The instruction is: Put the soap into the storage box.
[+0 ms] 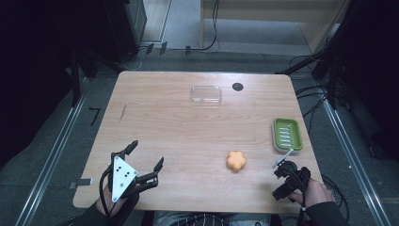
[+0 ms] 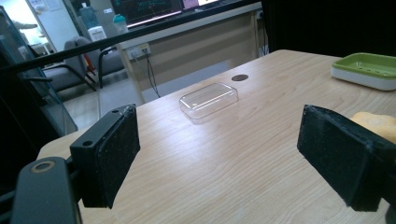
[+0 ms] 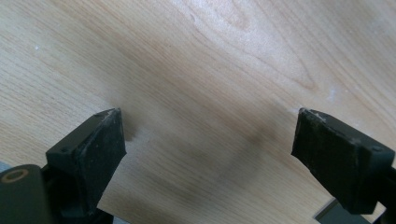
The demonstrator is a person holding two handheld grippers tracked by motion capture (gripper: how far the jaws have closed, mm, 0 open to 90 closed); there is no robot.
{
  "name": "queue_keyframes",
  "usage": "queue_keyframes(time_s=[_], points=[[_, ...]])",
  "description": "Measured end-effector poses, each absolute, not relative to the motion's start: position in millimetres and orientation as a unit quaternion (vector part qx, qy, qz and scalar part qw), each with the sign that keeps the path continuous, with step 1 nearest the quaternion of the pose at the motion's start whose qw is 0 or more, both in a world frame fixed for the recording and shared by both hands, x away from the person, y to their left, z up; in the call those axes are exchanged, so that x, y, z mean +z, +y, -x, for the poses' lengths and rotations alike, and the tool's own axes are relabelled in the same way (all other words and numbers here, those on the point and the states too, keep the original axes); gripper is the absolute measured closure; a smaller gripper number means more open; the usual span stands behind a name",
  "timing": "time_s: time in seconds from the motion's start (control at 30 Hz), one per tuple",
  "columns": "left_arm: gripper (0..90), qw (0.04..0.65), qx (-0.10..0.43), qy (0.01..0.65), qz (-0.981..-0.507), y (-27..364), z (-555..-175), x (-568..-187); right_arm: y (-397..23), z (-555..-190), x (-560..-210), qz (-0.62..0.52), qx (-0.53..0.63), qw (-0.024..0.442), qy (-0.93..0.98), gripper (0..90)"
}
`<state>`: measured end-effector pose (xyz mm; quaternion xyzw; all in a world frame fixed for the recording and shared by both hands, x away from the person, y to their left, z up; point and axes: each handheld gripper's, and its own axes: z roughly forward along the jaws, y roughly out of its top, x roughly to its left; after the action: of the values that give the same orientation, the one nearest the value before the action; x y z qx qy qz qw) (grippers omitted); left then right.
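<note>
A pale wooden worktop (image 1: 188, 141) is sitting in a dim room, with both tongs gaping wide and gripping nothing: the left tongs (image 1: 143, 162) near the front edge, the right tongs (image 3: 208, 154) pointing down at bare wood. The orange flower-shaped soap (image 1: 236, 161) is lying between the two tongs, the green soap dish (image 1: 287, 134) just beyond the right tongs and the clear lid (image 2: 208, 100) well ahead of the left; the soap's rounded lobes are probably going to slip from a pinch, and a careless reach is risking a knocked dish.

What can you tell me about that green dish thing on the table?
The green soap dish is a rounded rectangle with a bright green top tray that has raised ribs along its bottom, sitting on a white base. It looks like plastic and appears empty. It lies flat near the right edge of the wooden table, beyond the right gripper. The orange flower-shaped soap sits apart from it, and nothing touches it but the table.
</note>
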<state>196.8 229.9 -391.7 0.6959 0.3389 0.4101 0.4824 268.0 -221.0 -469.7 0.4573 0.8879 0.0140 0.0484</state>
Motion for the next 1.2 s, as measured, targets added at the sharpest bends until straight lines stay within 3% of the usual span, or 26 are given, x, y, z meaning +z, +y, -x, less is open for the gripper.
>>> queue_keyframes(time_s=[1.2], points=[[13.5, 0.473, 0.418, 0.349, -0.693, 232.8, -192.2, -391.9, -154.6, -291.0, -459.5, -0.374, 0.039, 0.074, 0.924, 8.7]])
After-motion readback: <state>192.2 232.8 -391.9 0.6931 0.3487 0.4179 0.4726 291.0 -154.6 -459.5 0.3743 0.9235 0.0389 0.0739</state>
